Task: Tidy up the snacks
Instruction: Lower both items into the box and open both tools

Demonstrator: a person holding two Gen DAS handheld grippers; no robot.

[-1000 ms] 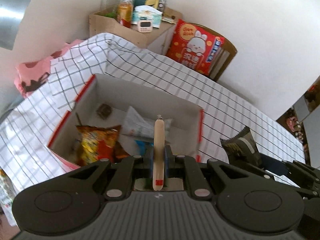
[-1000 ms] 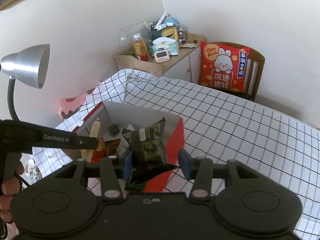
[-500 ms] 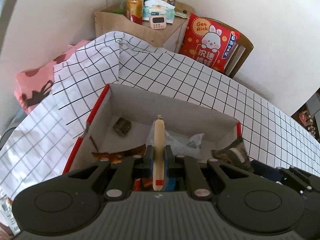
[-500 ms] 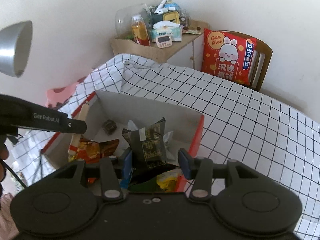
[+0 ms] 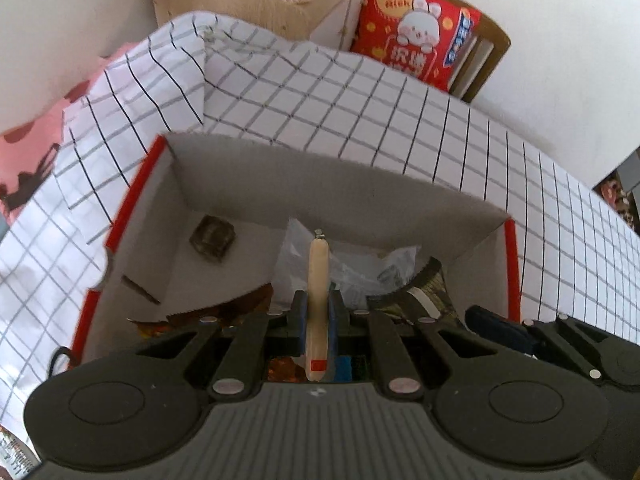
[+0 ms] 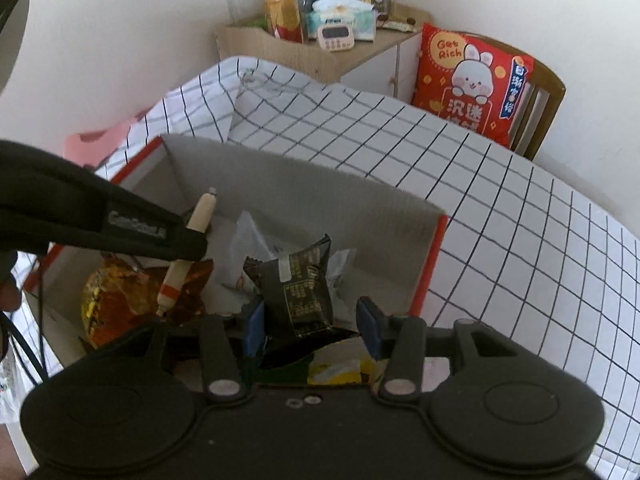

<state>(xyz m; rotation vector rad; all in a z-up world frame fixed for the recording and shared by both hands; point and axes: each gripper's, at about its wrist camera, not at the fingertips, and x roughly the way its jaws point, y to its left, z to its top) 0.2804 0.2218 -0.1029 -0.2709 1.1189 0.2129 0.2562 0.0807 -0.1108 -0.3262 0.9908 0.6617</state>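
A red-edged cardboard box [image 5: 340,184] [image 6: 304,184] stands on the checked tablecloth. My left gripper [image 5: 318,304] is shut on a beige sausage stick [image 5: 318,276] and holds it over the box; it also shows in the right wrist view [image 6: 196,220]. My right gripper [image 6: 310,320] is spread wide, with a black snack packet [image 6: 300,288] leaning against its left finger, over the box's near right part. The packet also shows in the left wrist view [image 5: 424,292]. Inside lie a dark small packet [image 5: 212,236], a clear wrapper [image 5: 352,264] and an orange bag [image 6: 120,292].
A wooden cabinet [image 6: 304,48] with a bottle, tissues and a timer stands behind the table. A red rabbit cushion [image 6: 468,80] sits on a wooden chair at the back right. A pink cloth [image 5: 28,152] lies at the left.
Both grippers have moved forward and down over the box. The sausage stick and the black packet now hang inside the box opening.
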